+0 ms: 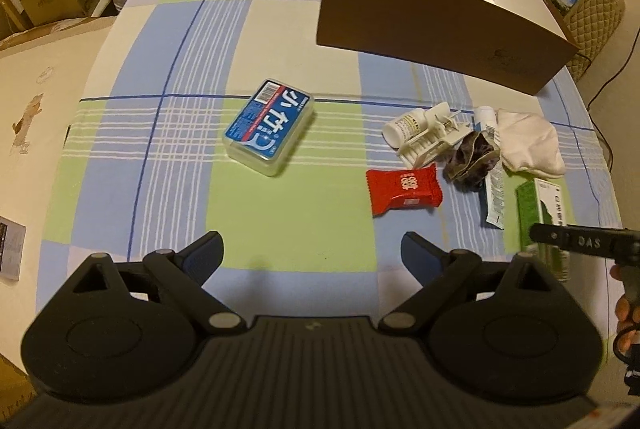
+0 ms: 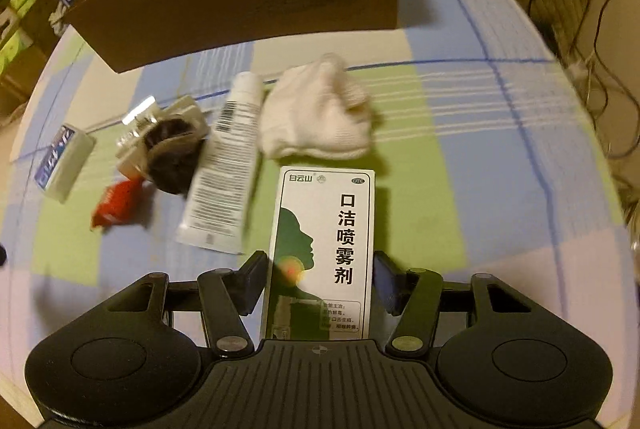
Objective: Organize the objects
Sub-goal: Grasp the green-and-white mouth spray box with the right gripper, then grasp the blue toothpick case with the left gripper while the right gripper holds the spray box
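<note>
White-green spray box (image 2: 322, 249) between jaws

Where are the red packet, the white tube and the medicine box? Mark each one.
red packet (image 1: 404, 191): left wrist view, wrapper's middle.
white tube (image 2: 226, 165): right wrist view, printed body.
medicine box (image 2: 326, 229): right wrist view, front face.

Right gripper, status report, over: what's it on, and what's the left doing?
Right gripper closed on the green-and-white spray box. Left gripper open, empty, over the checked cloth. Brown box open; white tube close beside.
</note>
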Action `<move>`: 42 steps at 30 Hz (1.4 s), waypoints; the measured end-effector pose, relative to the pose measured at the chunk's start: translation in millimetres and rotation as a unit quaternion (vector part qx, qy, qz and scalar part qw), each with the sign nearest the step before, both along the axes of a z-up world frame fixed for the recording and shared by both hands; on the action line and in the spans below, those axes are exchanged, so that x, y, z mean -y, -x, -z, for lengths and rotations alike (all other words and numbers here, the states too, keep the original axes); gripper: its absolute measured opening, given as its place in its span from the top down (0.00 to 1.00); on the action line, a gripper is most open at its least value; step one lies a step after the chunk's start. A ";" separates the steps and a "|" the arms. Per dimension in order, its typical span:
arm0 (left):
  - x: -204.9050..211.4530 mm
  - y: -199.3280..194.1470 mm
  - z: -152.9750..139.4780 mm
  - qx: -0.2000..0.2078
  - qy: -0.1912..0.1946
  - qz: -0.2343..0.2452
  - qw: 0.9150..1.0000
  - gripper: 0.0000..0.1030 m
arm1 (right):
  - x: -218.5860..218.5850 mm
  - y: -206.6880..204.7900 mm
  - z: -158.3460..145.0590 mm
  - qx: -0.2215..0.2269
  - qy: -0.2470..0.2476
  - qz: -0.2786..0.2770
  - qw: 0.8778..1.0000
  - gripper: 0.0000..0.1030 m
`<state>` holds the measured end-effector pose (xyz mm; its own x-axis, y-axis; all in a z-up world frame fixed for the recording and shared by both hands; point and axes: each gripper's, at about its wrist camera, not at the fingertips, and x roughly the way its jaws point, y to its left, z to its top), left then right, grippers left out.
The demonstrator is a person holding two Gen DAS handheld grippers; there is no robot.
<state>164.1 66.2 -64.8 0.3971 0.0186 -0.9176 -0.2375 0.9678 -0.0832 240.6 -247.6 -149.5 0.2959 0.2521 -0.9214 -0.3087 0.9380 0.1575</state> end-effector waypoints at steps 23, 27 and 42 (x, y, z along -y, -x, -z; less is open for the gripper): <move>-15.6 -26.6 24.0 0.031 -0.028 0.038 0.998 0.10 | 20.4 -5.3 14.5 0.040 0.032 -0.016 0.999 0.48; -27.3 -42.5 31.5 0.038 -0.028 0.056 0.997 0.10 | 28.6 -8.7 14.1 0.038 0.029 -0.008 0.999 0.48; -55.3 -108.5 79.9 0.004 -0.049 0.103 0.993 0.30 | 24.3 -9.7 15.4 0.044 0.046 -0.006 0.998 0.48</move>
<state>272.6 121.5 -144.6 0.4097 0.0255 -0.9119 -0.0336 0.9994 0.0128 250.3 -271.8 -164.8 0.3747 0.1710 -0.9112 -0.3292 0.9433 0.0417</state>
